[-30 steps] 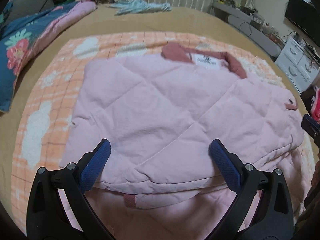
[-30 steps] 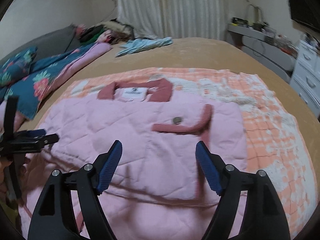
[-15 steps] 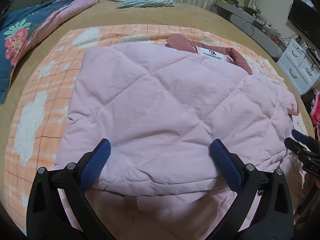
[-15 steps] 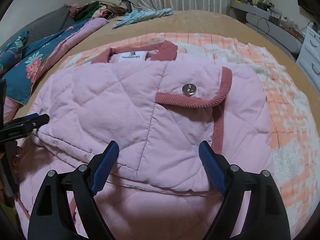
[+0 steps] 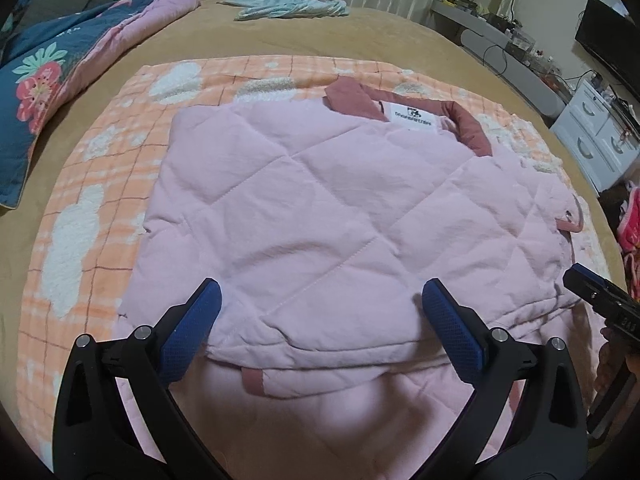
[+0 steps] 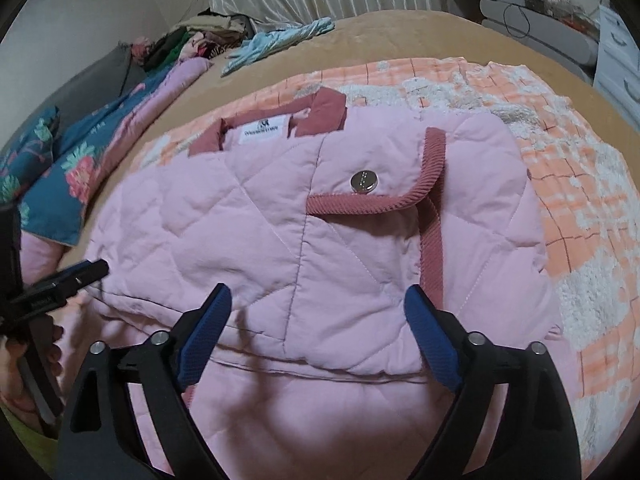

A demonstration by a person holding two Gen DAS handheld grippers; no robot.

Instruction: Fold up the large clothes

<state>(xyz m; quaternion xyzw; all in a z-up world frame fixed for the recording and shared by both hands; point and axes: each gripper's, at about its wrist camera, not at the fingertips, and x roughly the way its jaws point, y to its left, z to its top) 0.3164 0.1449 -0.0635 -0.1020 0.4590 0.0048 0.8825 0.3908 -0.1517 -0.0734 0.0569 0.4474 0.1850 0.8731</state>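
The right claw (image 6: pixel 318 330) had just been opening wide, nothing between its pads; the left claw (image 5: pixel 320 320) also gaped empty over the folded pink jacket (image 5: pixel 340 216), suggesting that fold was complete.

Folded jacket (image 5: pixel 340 216) on the blanket (image 5: pixel 92 200) on the bed (image 5: pixel 360 40) before me, collar (image 6: pixel 324 114) at the far edge, pocket flap (image 6: pixel 376 196) on my right, quilt (image 5: pixel 60 64) far left, drawers (image 5: pixel 600 144) far right.

Pink quilted jacket (image 6: pixel 280 240) folded, flat on orange blanket (image 6: pixel 580 208).
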